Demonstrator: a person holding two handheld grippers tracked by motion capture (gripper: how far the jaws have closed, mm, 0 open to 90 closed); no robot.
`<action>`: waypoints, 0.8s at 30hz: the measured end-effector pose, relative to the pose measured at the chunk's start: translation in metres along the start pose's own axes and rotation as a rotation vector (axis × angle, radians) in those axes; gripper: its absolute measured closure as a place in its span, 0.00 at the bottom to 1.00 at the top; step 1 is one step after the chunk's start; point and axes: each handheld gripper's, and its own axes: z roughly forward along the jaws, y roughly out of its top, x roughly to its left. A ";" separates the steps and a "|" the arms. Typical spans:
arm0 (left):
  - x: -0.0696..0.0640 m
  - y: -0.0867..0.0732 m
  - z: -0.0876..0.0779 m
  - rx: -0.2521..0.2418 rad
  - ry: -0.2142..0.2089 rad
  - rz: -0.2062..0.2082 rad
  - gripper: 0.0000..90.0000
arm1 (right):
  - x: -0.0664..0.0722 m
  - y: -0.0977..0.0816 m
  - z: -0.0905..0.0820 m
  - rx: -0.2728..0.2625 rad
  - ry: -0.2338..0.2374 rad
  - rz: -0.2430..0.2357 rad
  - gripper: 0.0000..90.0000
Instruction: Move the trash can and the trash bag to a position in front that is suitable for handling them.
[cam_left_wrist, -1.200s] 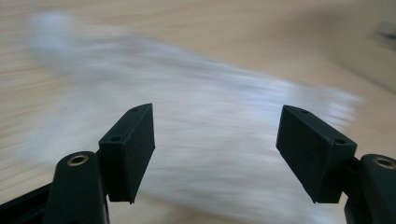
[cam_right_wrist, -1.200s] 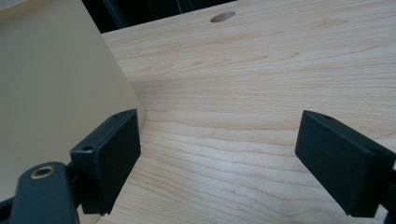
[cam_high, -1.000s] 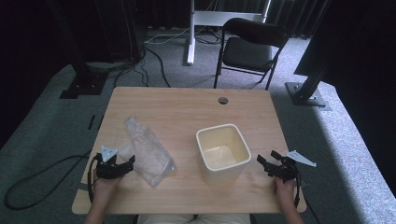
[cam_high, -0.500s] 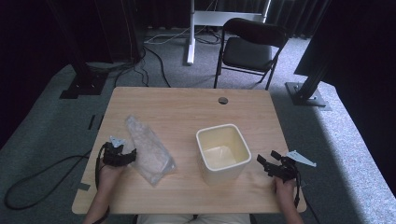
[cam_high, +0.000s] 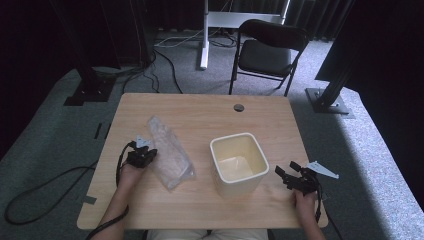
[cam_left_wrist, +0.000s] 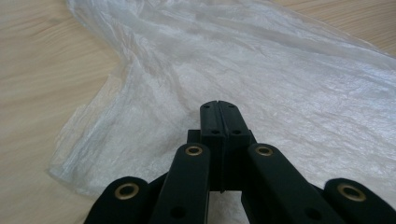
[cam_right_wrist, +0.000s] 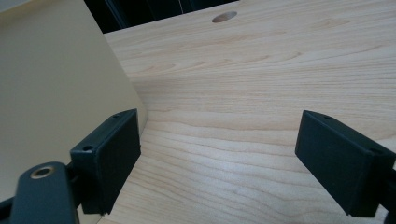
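Your left gripper (cam_high: 148, 155) sits at the left edge of the plastic bag (cam_high: 168, 152), and its jaws have just been closing: in the left gripper view they meet flat against each other over the crinkled film (cam_left_wrist: 261, 79). Whether a fold of the bag is pinched between them, you cannot tell from here. Your right gripper (cam_high: 289, 175) rests on the table near its right front corner, jaws spread wide with nothing between them, just beside the cream bin (cam_high: 237, 162); in the right gripper view the bin's wall (cam_right_wrist: 51, 93) stands close by one jaw.

You work on a light wooden table (cam_high: 200, 112) with a round cable hole (cam_high: 239, 107) near its far edge. It stands on grey carpet, with a black folding chair (cam_high: 267, 52) beyond the far side, a white stand leg (cam_high: 204, 35) next to the chair, and cables trailing over the floor at the left.

The bag lies flat on the left half of the table, well apart from the bin. Its long axis runs diagonally, from a narrow end at the far left to a wider end pointing toward you and the bin.
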 end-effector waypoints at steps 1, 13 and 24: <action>0.000 0.000 0.000 0.000 0.000 0.000 1.00 | 0.000 0.000 0.000 0.000 0.000 0.000 0.15; -0.023 0.005 -0.015 -0.071 0.031 -0.100 0.41 | 0.000 0.000 0.000 0.000 0.004 0.005 0.15; -0.045 -0.014 -0.012 0.029 0.121 -0.068 0.32 | 0.000 0.000 0.000 0.005 -0.001 0.003 0.15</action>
